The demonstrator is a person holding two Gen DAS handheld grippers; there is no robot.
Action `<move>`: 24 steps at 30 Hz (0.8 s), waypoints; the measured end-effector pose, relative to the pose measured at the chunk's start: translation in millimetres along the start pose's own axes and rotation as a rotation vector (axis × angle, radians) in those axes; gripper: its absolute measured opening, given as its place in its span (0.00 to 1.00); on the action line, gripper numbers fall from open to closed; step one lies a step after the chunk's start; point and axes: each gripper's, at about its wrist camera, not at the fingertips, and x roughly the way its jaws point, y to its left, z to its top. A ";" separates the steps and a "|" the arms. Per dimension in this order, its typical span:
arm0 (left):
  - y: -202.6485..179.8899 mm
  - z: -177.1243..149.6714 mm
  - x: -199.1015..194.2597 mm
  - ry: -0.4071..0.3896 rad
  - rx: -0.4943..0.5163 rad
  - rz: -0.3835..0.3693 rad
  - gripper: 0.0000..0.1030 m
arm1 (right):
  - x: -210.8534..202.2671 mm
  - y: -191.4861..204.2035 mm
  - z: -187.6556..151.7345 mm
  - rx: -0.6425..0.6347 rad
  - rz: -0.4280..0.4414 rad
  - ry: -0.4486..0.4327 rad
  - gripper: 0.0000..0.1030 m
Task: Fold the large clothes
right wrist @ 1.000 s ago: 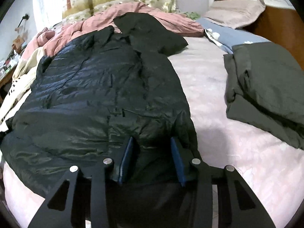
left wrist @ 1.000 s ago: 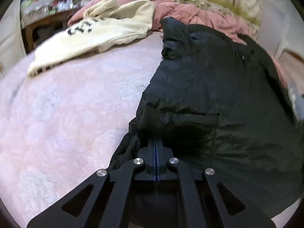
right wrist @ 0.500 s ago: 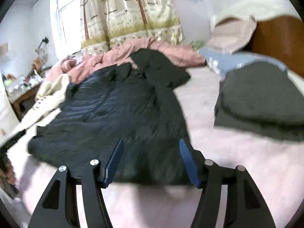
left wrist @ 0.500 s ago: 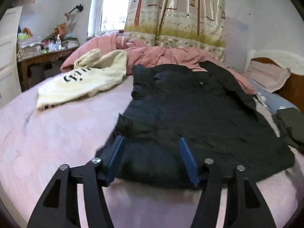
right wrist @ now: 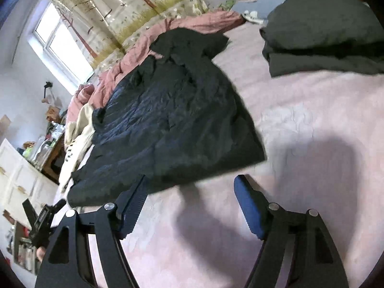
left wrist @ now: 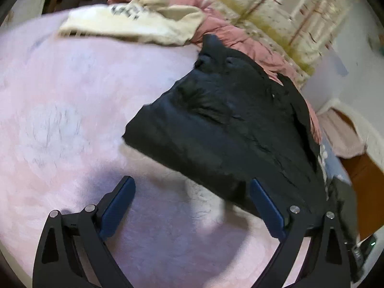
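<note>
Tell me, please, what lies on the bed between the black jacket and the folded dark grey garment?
Only bare pink bedspread separates the black jacket from the folded dark grey garment; the right wrist view shows it.

The only lettering in view was a row of dark block letters printed across the cream sweatshirt (left wrist: 134, 21) lying at the far side of the bed. In the left wrist view the print was smeared by motion blur, so no letter could be made out. No other label, brand, number or sign could be read.
</note>
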 end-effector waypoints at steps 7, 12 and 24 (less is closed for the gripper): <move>-0.5 1.1 -3.4 -0.015 0.001 0.002 0.90 | 11.1 -2.4 13.8 0.018 -0.115 -0.053 0.72; 6.7 6.0 -3.2 -0.030 -0.027 -0.015 0.83 | 10.3 -10.7 17.0 0.050 -0.099 -0.060 0.13; 4.6 12.2 3.7 0.018 0.004 -0.083 0.77 | -20.2 -9.4 19.4 -0.068 -0.317 -0.104 0.09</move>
